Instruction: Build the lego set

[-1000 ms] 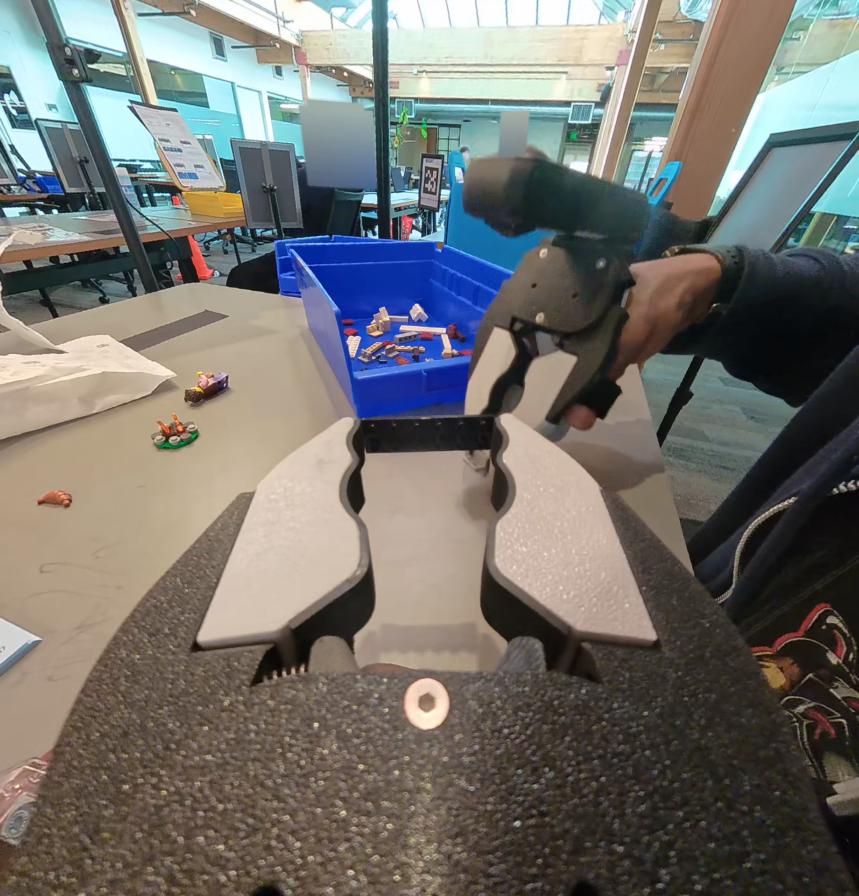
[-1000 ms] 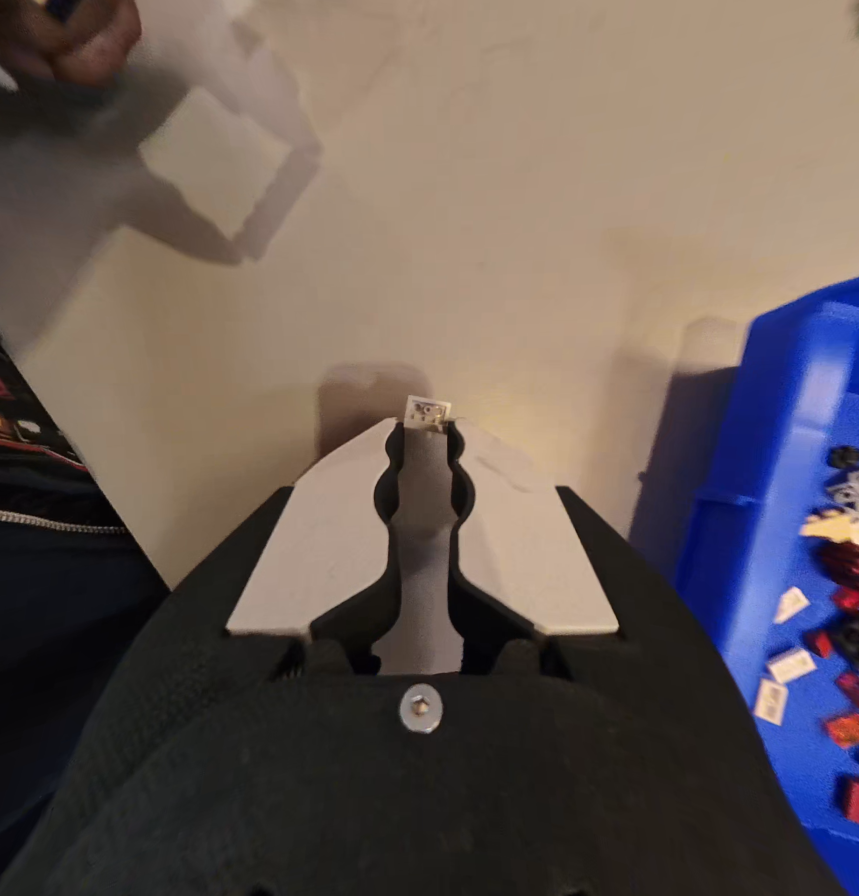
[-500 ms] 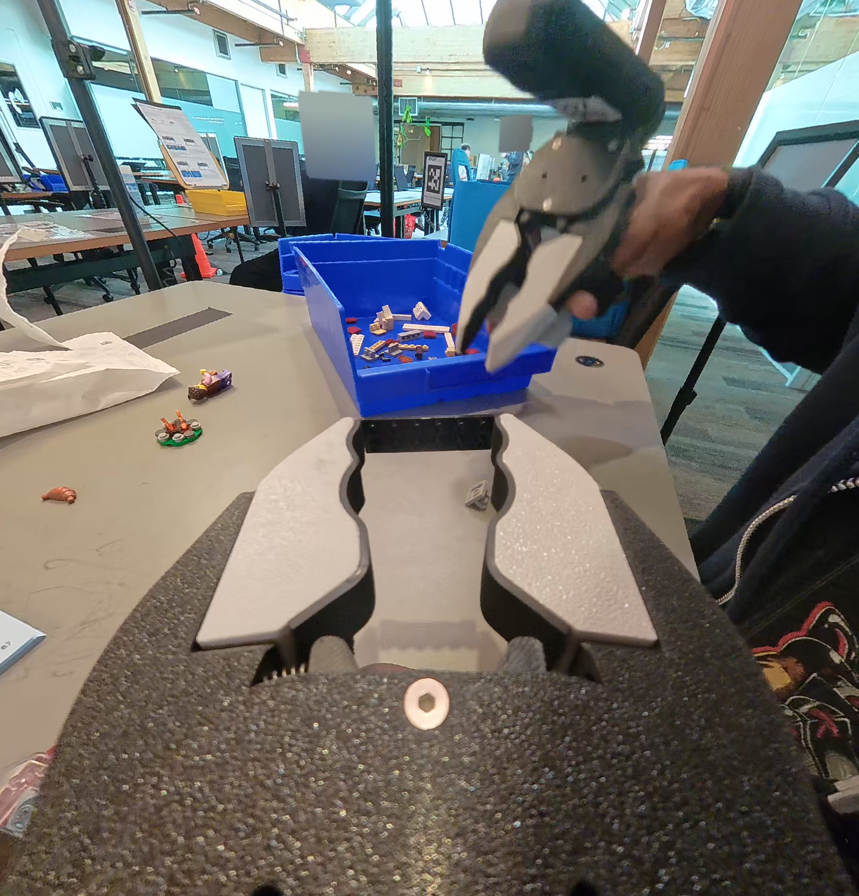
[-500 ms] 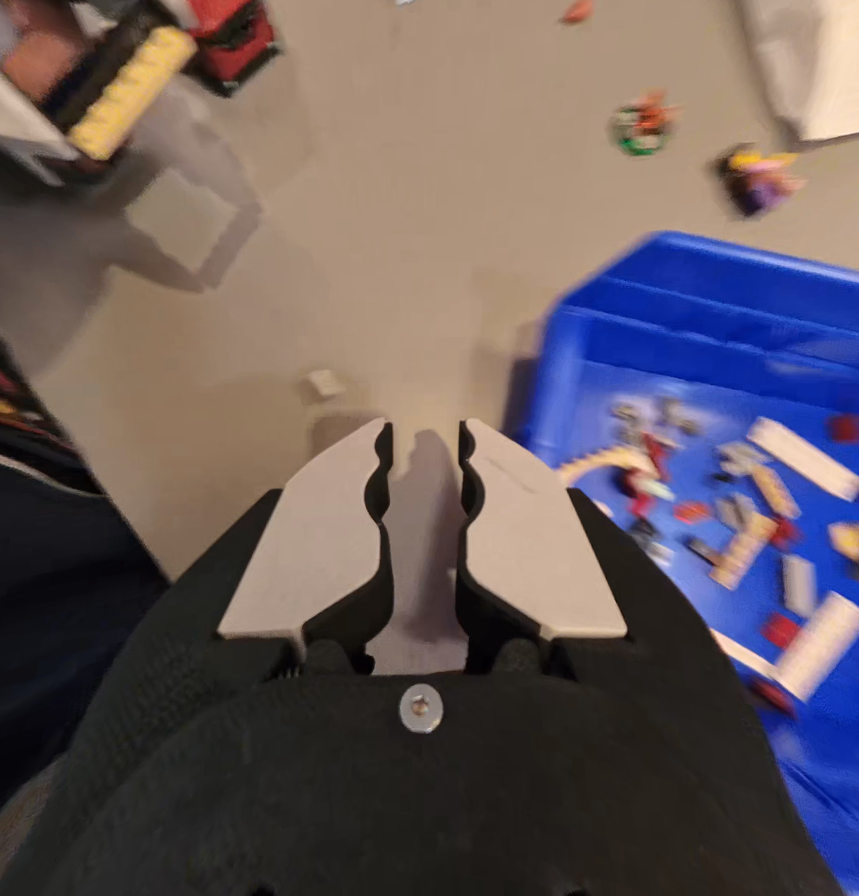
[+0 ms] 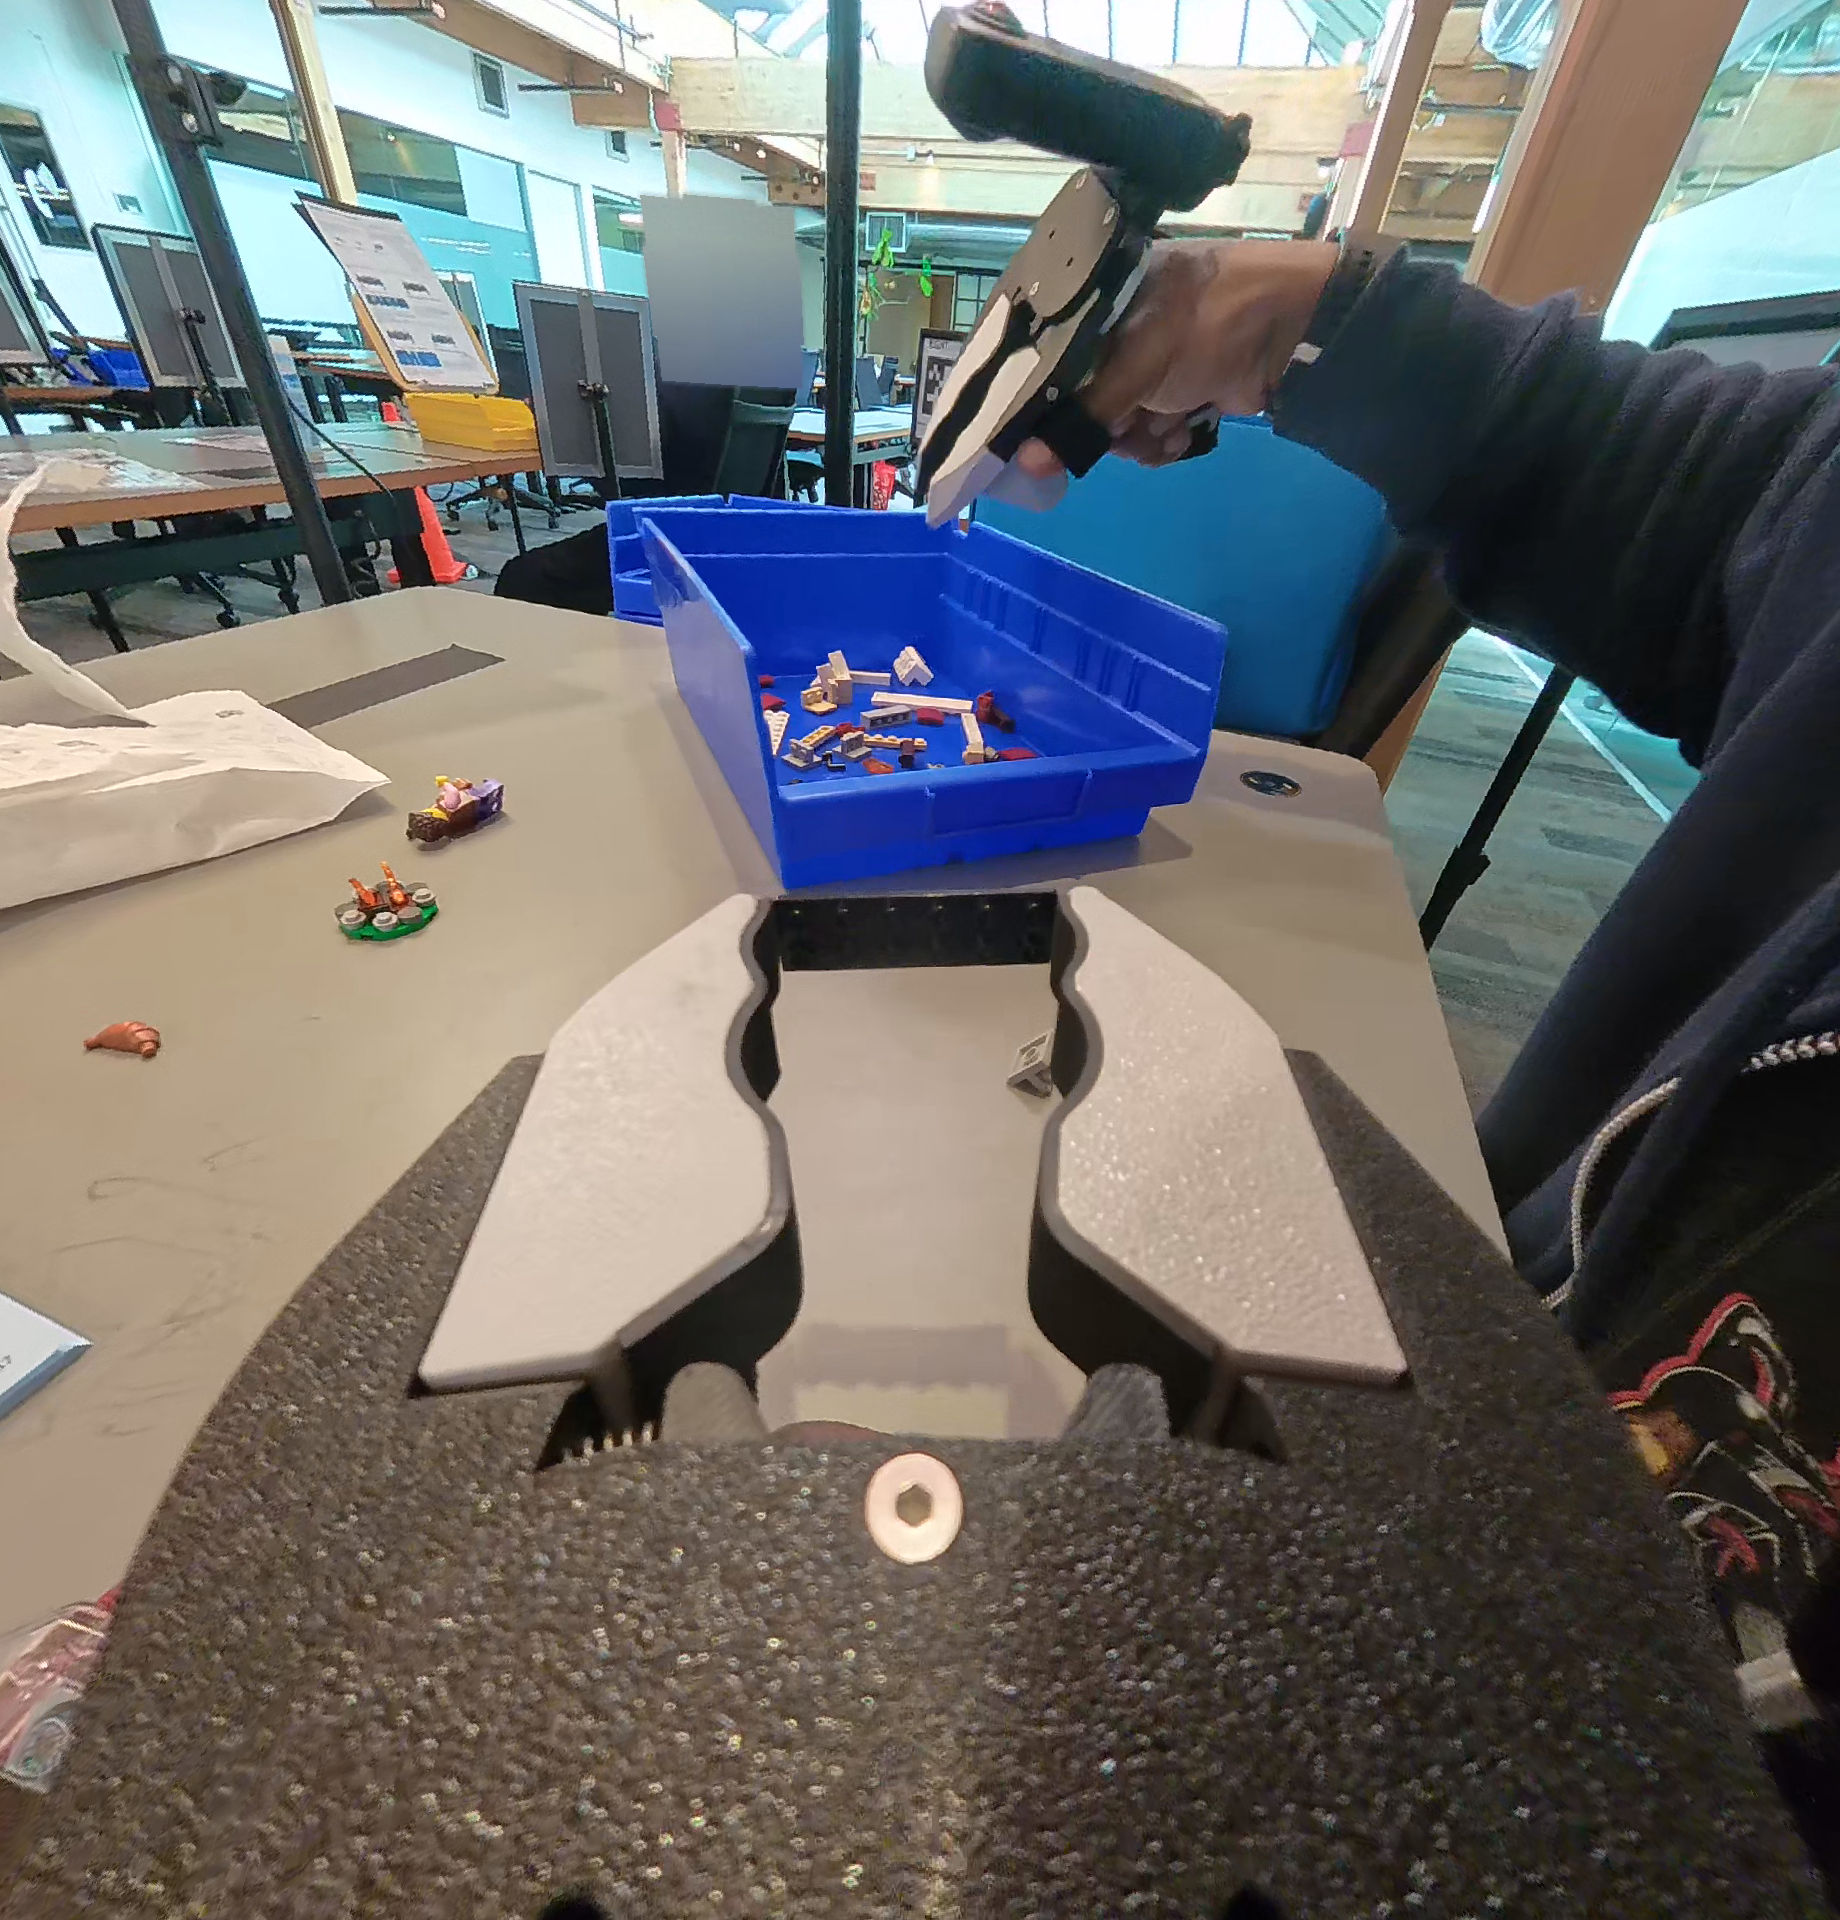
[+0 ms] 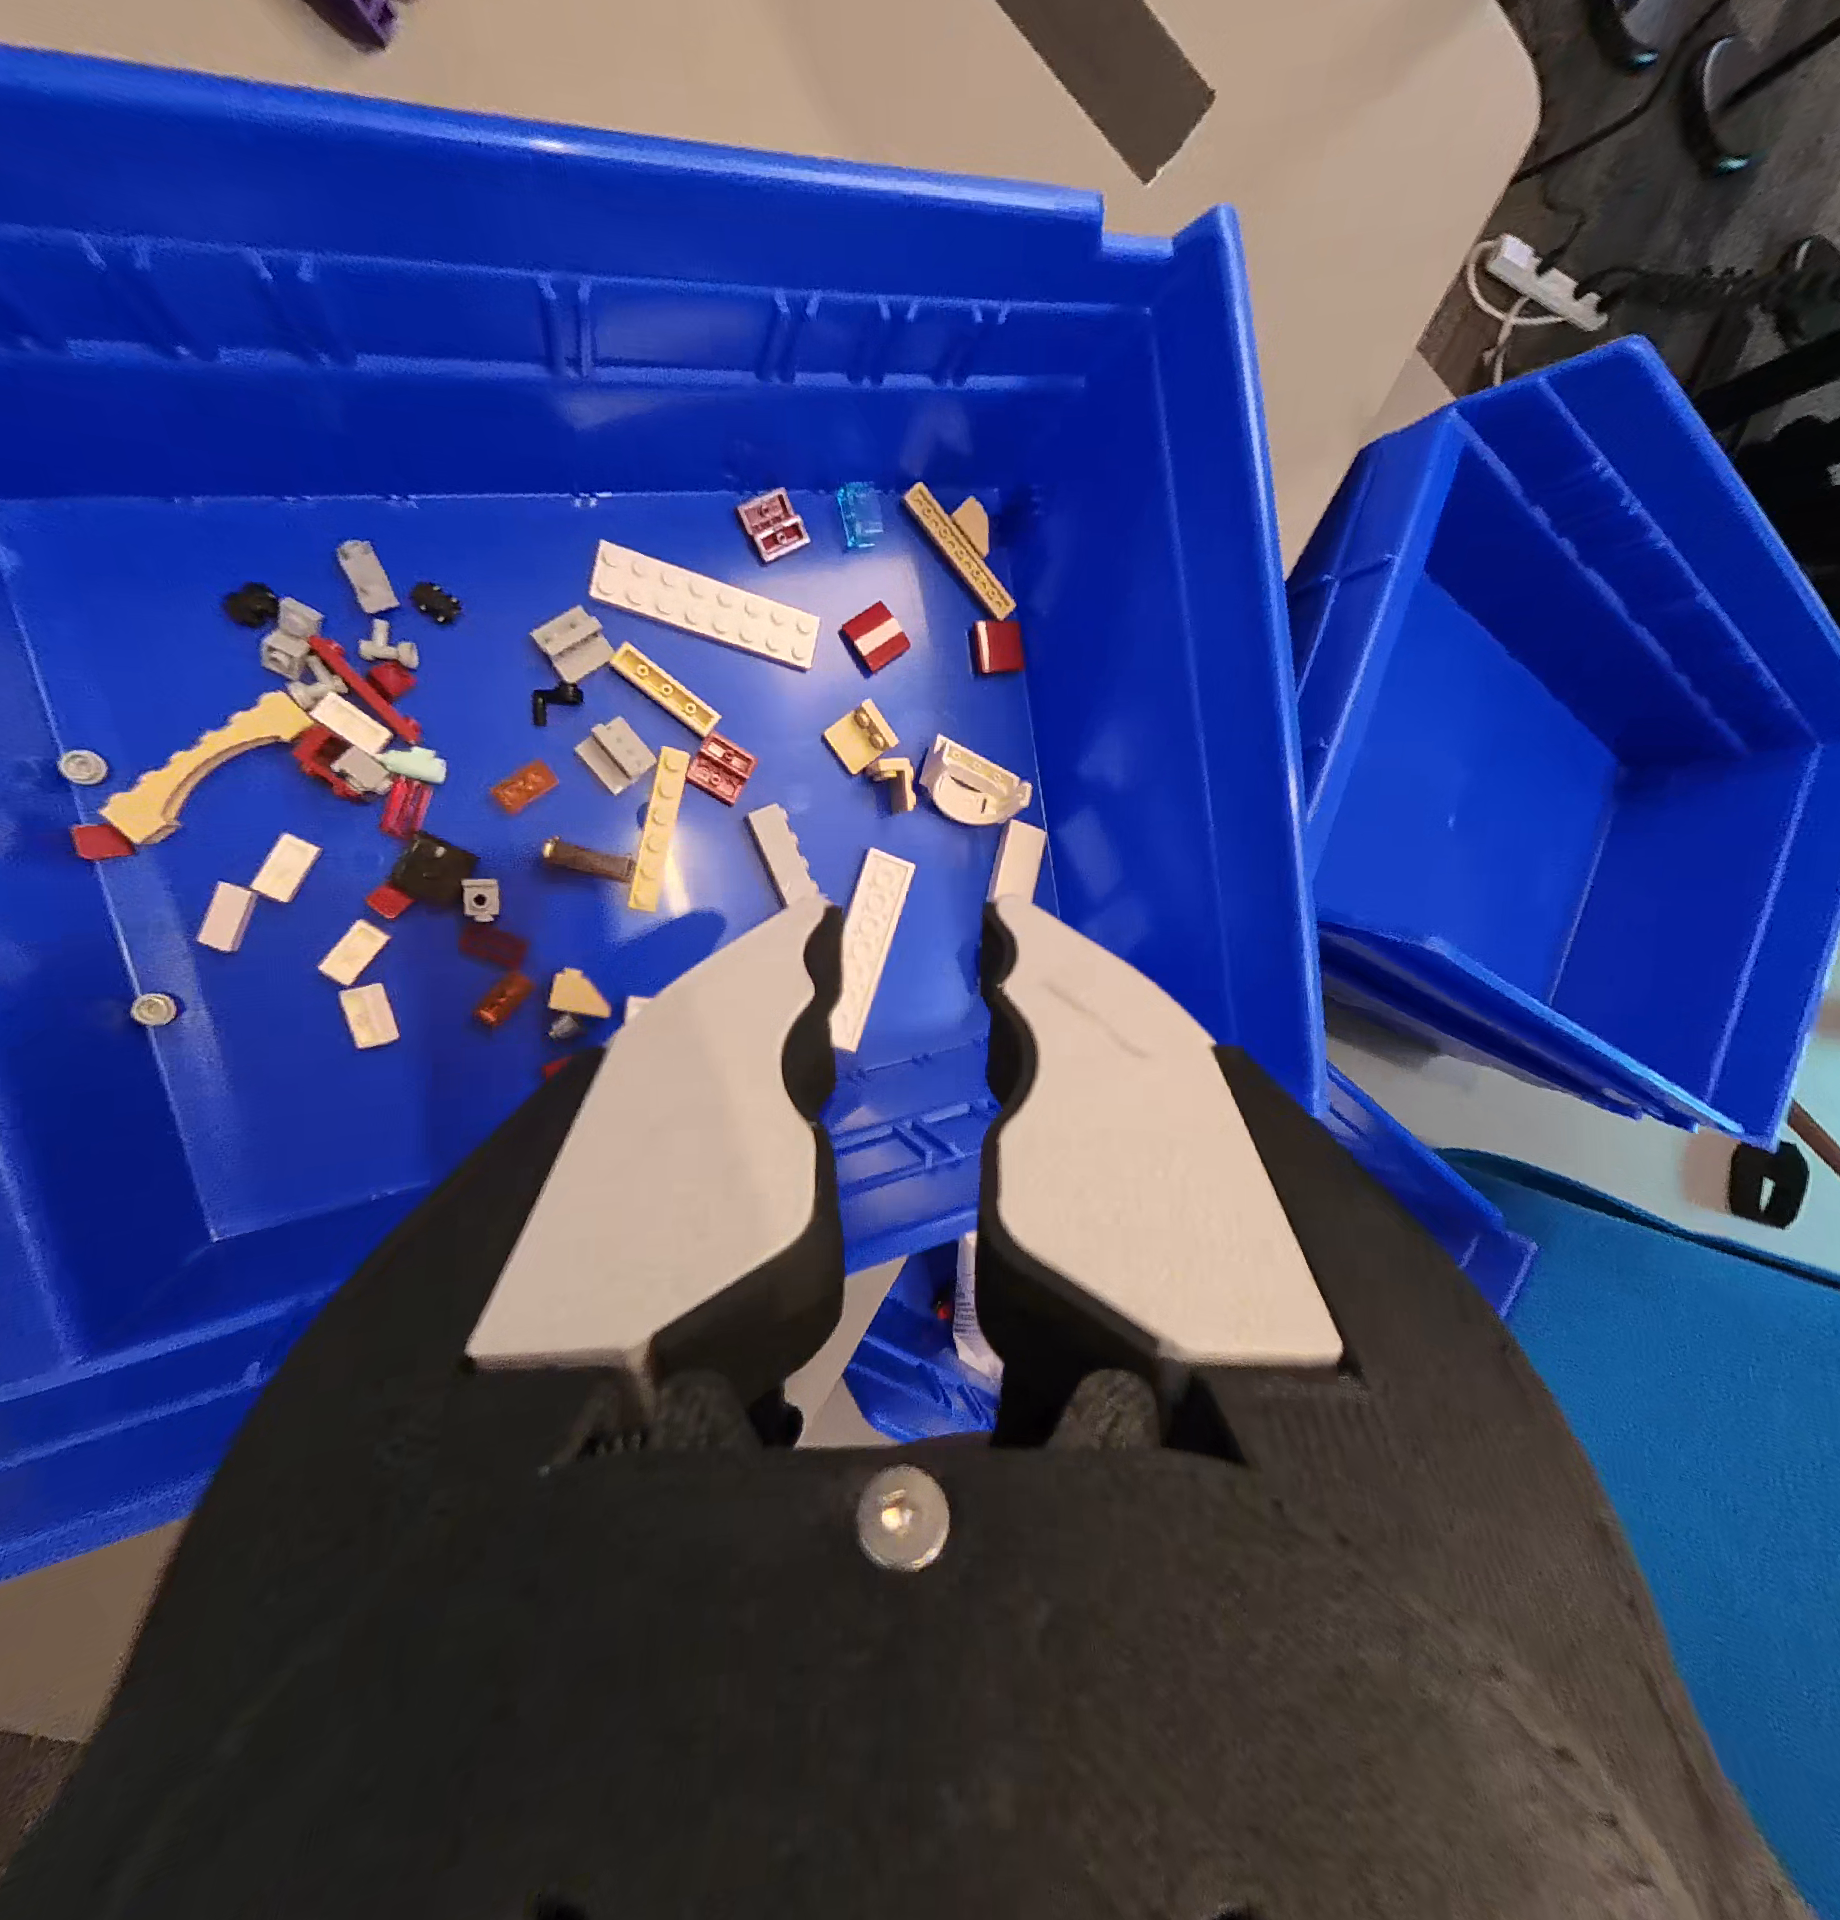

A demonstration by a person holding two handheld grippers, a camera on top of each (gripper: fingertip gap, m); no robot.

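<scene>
While the left hand-held gripper (image 5: 911, 940) clamps a black studded plate (image 5: 911, 932) before the blue plastic bin (image 5: 1061, 821), the right hand-held gripper (image 6: 908, 914) hangs part-open, empty, over the bin's loose bricks (image 6: 708, 603); descend squarely.

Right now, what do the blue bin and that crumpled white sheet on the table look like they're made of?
Blue bin: looks like moulded plastic, glossy, with ribbed walls that catch highlights. White sheet: probably thin paper, matte, creased, one strip curling upward.
</scene>
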